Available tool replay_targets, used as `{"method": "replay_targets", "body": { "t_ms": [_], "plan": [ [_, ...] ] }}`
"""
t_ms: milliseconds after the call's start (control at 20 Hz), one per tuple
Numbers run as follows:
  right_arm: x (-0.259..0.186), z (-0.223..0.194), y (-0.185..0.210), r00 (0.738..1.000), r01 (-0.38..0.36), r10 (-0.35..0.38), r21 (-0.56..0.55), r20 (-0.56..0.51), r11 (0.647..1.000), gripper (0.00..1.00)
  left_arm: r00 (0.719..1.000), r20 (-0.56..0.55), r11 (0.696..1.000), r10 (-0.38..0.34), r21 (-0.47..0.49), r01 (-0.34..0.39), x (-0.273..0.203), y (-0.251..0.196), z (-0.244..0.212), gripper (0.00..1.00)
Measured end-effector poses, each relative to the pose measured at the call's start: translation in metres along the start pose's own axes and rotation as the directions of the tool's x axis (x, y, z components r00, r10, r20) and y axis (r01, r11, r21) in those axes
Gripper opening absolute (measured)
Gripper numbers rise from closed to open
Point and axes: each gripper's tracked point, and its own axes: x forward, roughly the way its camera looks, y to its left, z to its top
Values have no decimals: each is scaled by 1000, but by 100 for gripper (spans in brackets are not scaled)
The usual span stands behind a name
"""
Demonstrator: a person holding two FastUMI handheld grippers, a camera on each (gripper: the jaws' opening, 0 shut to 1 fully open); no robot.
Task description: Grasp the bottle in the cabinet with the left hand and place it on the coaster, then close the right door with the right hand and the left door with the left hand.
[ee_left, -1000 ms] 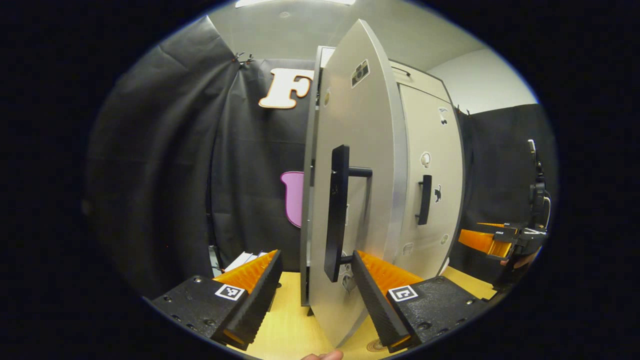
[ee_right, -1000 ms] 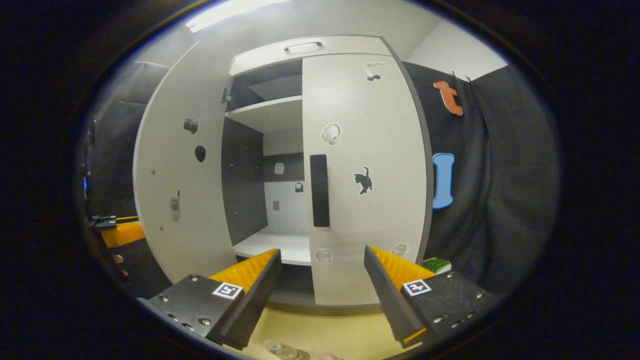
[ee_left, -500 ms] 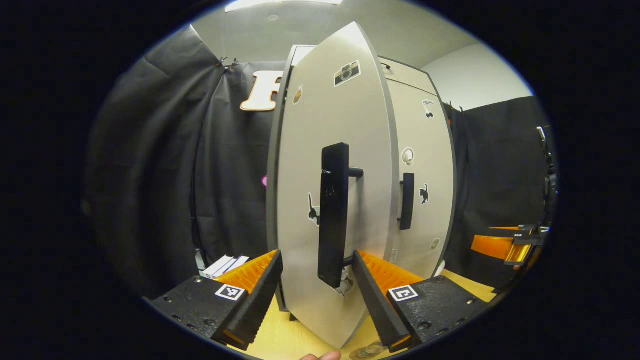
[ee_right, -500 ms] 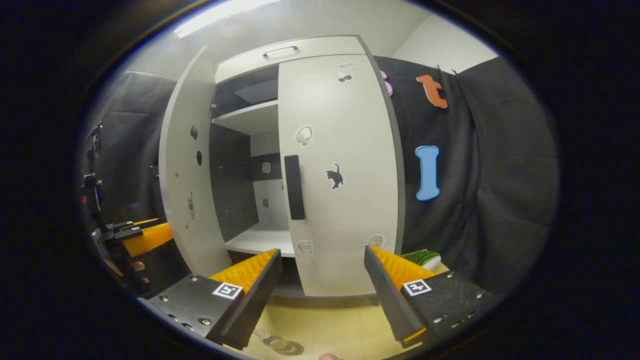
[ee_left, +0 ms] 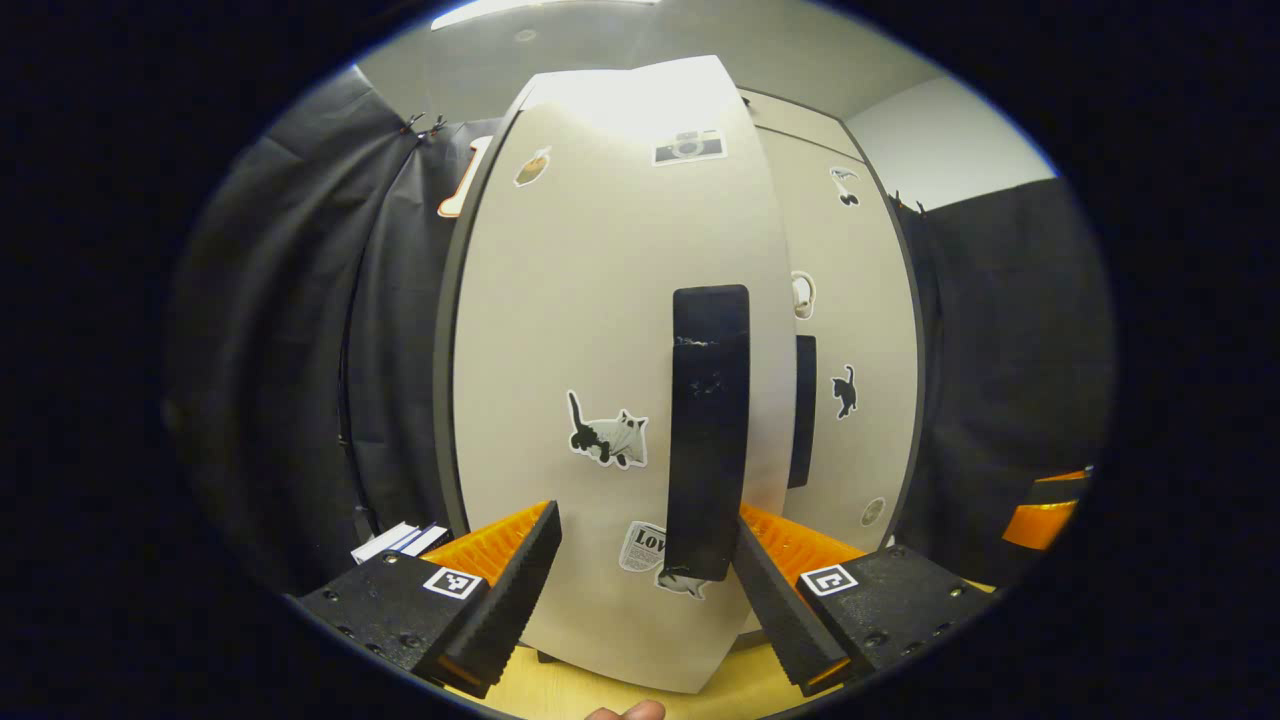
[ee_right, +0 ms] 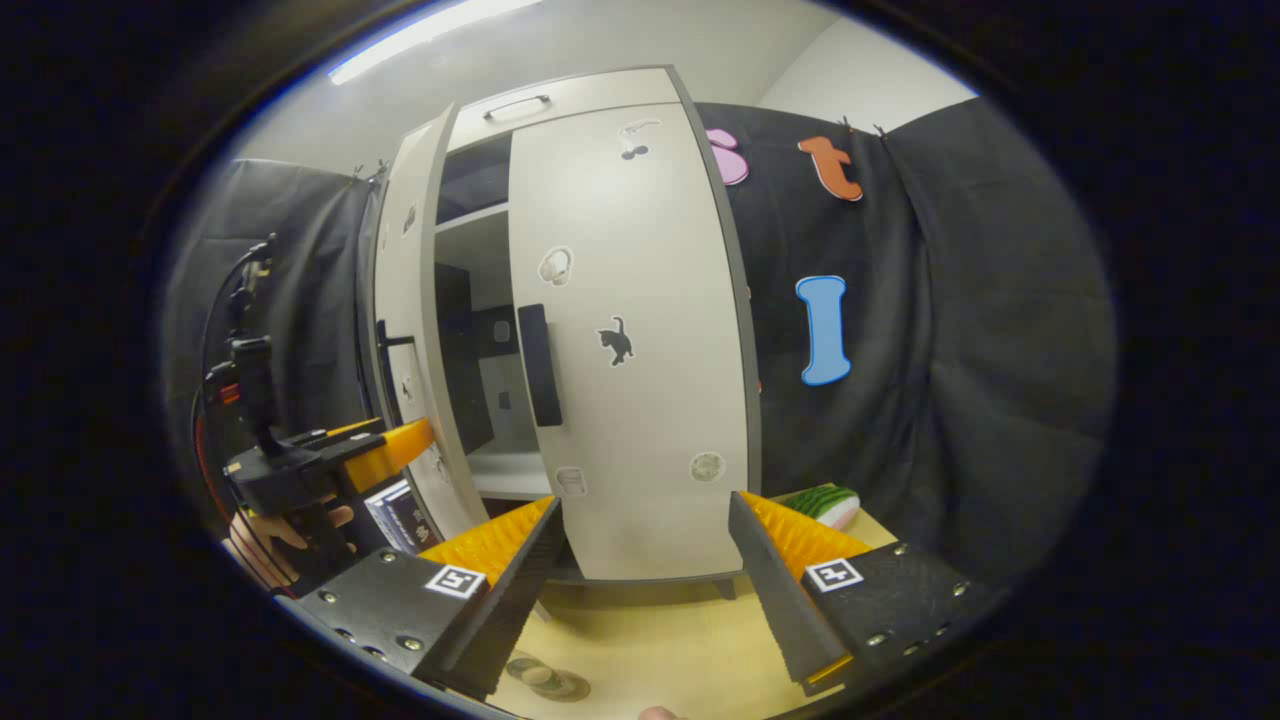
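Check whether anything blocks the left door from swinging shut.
Nothing visible does. In the right gripper view the gap between the left door and the closed right door shows only bare shelf. The left gripper, jaws open, sits at the door's handle.

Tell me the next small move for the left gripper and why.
Probably keep pushing the left door toward the cabinet. In the right gripper view it is ajar, with dark interior showing between it and the closed right door. The left gripper, jaws open, sits against the door by its black handle.
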Motion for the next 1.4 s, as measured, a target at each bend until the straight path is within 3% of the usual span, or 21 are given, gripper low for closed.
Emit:
{"method": "replay_targets", "body": {
  "t_ms": [250, 900, 1400],
  "plan": [
    [1, -17, -3, 999, 5, -5, 6, -35, 1000, 97, 1000, -22, 998, 5, -59, -6, 30, -11, -4, 99],
    [-4, -21, -11, 999, 20, -19, 23, -48, 1000, 100, 998, -1, 998, 62, -18, -62, 90, -22, -5, 100],
    [-8, -19, -13, 998, 19, -18, 23, -56, 1000, 100, 994, 2, 994, 108, 6, -108, 87, -23, -1, 100]
  ]
}}
